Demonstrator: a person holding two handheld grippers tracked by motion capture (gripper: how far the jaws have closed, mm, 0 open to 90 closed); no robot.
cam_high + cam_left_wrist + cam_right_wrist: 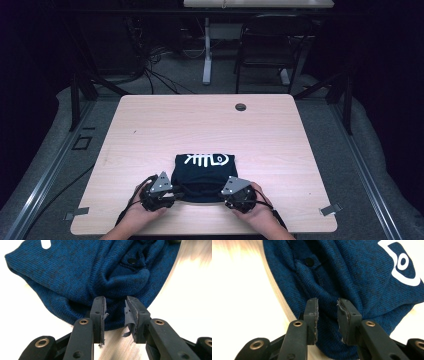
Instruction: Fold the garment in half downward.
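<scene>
A folded dark blue knit shirt [205, 175] with a white fish-bone print lies near the front of the wooden table [200, 125]. My left gripper [174, 193] rests at the shirt's near left corner, held by a hand. In the left gripper view its jaws [115, 307] stand apart, with the shirt's rumpled hem [75, 272] just beyond the tips and no cloth pinched. My right gripper [225, 196] sits at the near right corner. Its jaws [327, 308] are open over the blue fabric [362, 277], pads clear of it. A small dark button [309, 261] shows on a fold.
A round cable hole [240, 106] sits near the table's far edge. Metal brackets [76, 214] [330, 210] mark the near corners. Beyond the table stand a black chair [270, 45] and a white desk leg [206, 50], with cables on the floor.
</scene>
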